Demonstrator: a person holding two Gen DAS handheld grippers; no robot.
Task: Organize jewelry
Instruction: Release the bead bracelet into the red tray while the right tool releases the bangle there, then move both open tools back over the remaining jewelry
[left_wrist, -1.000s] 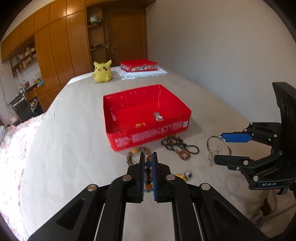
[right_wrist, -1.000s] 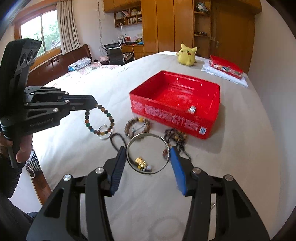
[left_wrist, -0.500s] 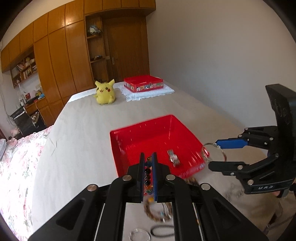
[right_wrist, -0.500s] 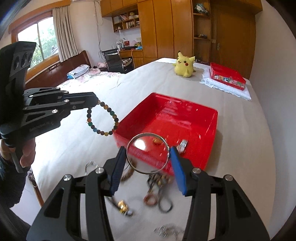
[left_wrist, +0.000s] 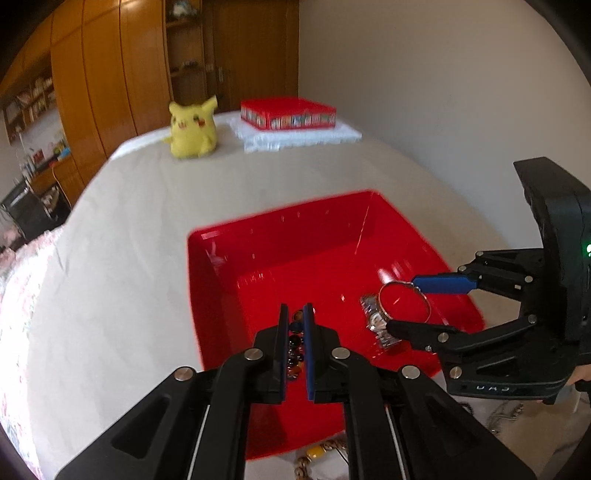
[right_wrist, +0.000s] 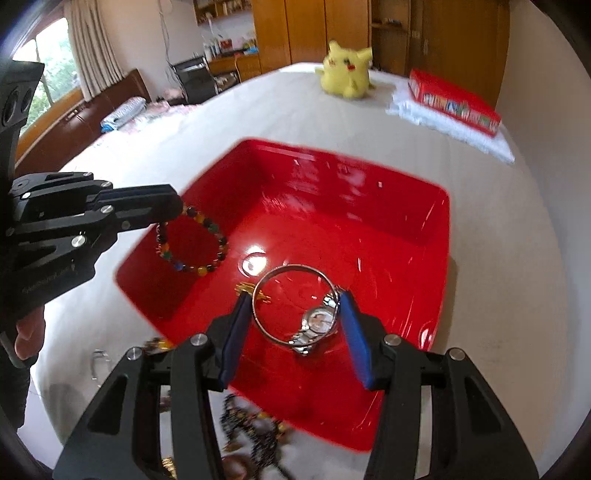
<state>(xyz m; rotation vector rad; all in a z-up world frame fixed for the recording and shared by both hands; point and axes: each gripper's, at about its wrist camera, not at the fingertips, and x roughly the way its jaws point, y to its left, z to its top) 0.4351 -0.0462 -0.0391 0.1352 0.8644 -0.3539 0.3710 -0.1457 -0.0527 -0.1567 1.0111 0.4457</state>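
Fingers: the left gripper (left_wrist: 295, 347) has its blue-padded fingers (left_wrist: 308, 354) drawn nearly together, pinching a beaded bracelet (right_wrist: 192, 240) by a short arc; in the right wrist view the rest of that loop hangs free at centre left, over the near-left corner of the red tray (right_wrist: 441, 236). The right gripper (right_wrist: 295, 325) stands about half open, its pads bearing on opposite sides of a thin silver bangle (right_wrist: 295, 304), which spans the gap across the middle of the frame and sits above the tray floor. Lying on that floor are a silver wristwatch (right_wrist: 316, 323), seen through the bangle, and a small gold piece (right_wrist: 251, 290) at its left edge. More beads and chains (right_wrist: 255, 432) lie blurred on the bedcover along the bottom of the frame, outside the tray. Judged from these views, the bracelet is light and limp, an elastic string of hard smooth beads, best held as here across two or three beads, and likely to swing. The bangle looks rigid, light and slick; a grip across its diameter holds it only by pressure, so a slight tilt could let it slip out. A yellow plush toy (left_wrist: 192, 127) and a second red box (left_wrist: 288, 118) sit in the upper centre of the left view.
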